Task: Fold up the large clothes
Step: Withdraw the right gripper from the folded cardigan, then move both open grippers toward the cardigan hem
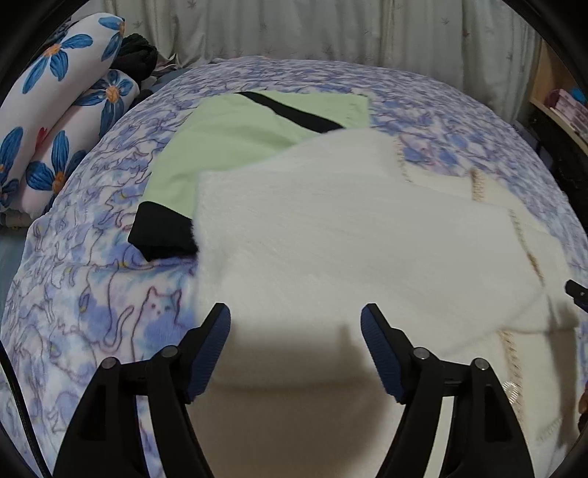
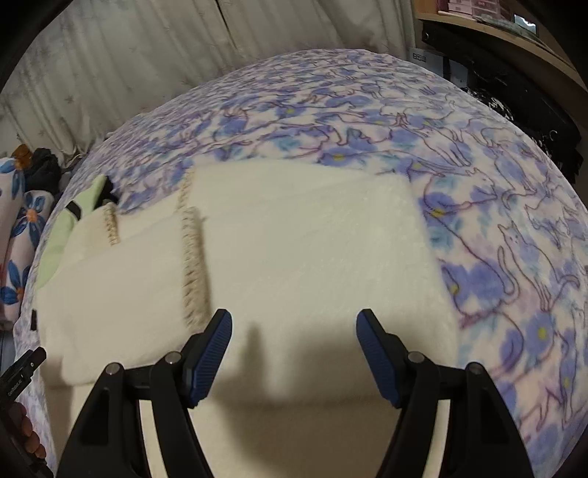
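A fluffy white garment (image 1: pixel 349 239) with beige stitched trim lies folded in layers on the bed. In the right wrist view the same white garment (image 2: pixel 294 250) fills the middle, a trimmed cuff lying across its left part. My left gripper (image 1: pixel 296 320) hovers over its near edge, open, nothing between the fingers. My right gripper (image 2: pixel 294 323) is open above the garment too, with empty jaws. A light green garment with black trim (image 1: pixel 228 139) lies flat behind the white one, partly covered by it.
The bed carries a blue-and-lilac cat-print blanket (image 1: pixel 92 294). Flowered pillows (image 1: pixel 55 121) and dark clothes are stacked at the far left. Curtains (image 2: pixel 147 73) hang behind the bed. A wooden shelf (image 2: pixel 514 33) stands at the right. The other gripper's tip (image 1: pixel 577 290) shows at the right edge.
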A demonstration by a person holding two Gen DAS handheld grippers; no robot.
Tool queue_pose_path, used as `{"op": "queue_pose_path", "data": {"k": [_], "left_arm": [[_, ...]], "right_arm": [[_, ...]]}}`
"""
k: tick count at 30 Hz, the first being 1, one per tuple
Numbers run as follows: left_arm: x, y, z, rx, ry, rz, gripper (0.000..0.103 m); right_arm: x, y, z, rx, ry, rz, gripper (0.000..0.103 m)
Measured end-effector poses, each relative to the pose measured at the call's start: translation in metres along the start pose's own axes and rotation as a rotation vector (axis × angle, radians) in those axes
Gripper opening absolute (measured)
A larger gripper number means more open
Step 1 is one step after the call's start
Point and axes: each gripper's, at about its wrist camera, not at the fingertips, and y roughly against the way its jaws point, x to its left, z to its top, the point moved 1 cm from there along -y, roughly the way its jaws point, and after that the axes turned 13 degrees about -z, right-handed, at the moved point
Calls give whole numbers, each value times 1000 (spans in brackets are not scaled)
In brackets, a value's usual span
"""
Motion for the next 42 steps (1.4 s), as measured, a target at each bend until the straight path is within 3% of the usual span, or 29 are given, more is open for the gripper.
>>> {"op": "queue_pose_path", "data": {"k": [16,20,23,34,42], "left_arm": [[-28,94,-48,-50,-66,-18,73],[-23,112,-61,-56,-68,-13,75],[-22,126,-74,-62,-80,0,82],[-12,168,-115,-78,-78,0,83],[19,176,-162,-35,-24,-11,83]], "right_arm": [[-3,91,-42,-86,56,48,70],[-7,105,-53,-94,56,60,70],[-11,112,-63,-94,59,67,71],[-27,146,-111,-119,93,93,71],[-60,165,-150,-119,132,83,71]]}}
